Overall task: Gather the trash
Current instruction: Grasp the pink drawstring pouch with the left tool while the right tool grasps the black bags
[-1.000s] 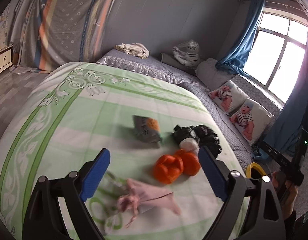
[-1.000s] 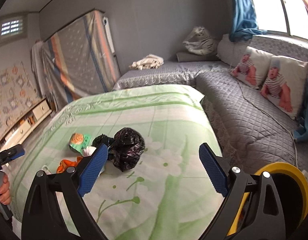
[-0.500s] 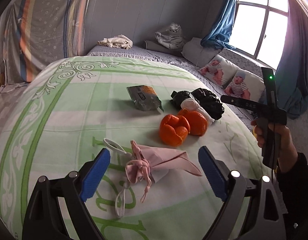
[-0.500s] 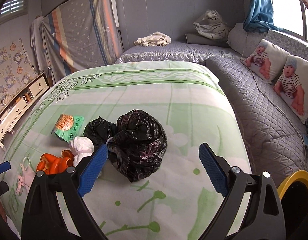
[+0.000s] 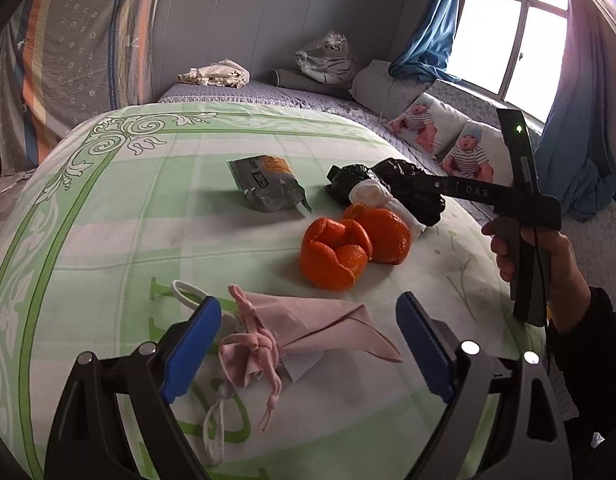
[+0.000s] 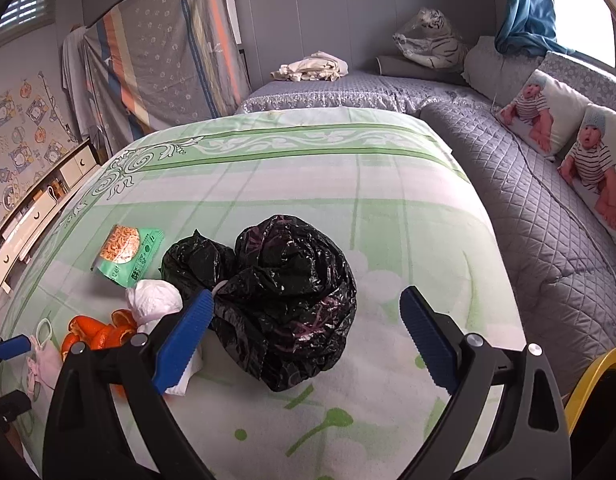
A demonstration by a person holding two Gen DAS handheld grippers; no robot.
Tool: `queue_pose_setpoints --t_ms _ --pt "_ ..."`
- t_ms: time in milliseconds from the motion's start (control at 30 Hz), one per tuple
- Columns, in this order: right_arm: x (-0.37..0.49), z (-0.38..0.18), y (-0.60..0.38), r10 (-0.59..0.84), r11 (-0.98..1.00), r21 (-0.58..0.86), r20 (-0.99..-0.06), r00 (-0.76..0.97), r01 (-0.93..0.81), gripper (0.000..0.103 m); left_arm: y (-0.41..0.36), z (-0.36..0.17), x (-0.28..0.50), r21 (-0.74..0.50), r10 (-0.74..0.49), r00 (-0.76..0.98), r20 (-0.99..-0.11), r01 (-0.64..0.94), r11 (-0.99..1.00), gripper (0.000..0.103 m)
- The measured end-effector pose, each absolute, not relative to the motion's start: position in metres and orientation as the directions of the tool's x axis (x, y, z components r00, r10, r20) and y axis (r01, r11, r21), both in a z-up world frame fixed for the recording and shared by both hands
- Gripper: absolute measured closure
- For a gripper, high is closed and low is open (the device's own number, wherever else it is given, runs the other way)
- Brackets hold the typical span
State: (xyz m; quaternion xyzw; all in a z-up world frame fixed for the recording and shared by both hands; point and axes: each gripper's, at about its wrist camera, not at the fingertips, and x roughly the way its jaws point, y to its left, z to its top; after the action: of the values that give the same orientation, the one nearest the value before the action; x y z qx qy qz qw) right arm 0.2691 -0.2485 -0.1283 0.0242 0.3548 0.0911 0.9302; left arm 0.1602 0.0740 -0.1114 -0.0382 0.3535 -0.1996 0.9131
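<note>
Claws both gape empty: left claw (image 5: 308,354) over pink mask (image 5: 304,334), right claw (image 6: 304,346) over black bag (image 6: 288,300)

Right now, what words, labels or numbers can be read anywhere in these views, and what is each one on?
"DAS": white letters on the black bar of the right tongs.
Snack packet: printed characters on its green front, too small and blurred to read.
The same packet's grey back, left wrist view: a dark label, unreadable.
Nothing else carries legible text.

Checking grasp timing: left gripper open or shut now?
Open. The left gripper has its blue fingers spread either side of the pink mask, not touching.
</note>
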Motion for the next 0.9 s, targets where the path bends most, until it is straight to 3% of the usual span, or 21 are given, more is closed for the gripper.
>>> queue_pose_setpoints --t_ms 367,700,900 --pt "0.286 -0.135 -0.24 0.181 0.983 0.098 -0.685 0.706 -0.157 0.018 0.061 -0.12 0.165 -0.135 -0.34 0.667 -0.663 0.34 0.931 0.037" --pt "0.291 -0.142 -0.23 0.201 0.978 0.109 -0.713 0.672 -0.176 0.055 0.056 -0.122 0.164 -0.08 -0.29 0.668 -0.686 0.326 0.942 0.051" --pt "0.29 -0.142 -0.228 0.22 0.974 0.122 -0.723 0.655 -0.193 0.081 0.057 -0.121 0.163 -0.079 -0.272 0.672 -0.689 0.302 0.95 0.07"
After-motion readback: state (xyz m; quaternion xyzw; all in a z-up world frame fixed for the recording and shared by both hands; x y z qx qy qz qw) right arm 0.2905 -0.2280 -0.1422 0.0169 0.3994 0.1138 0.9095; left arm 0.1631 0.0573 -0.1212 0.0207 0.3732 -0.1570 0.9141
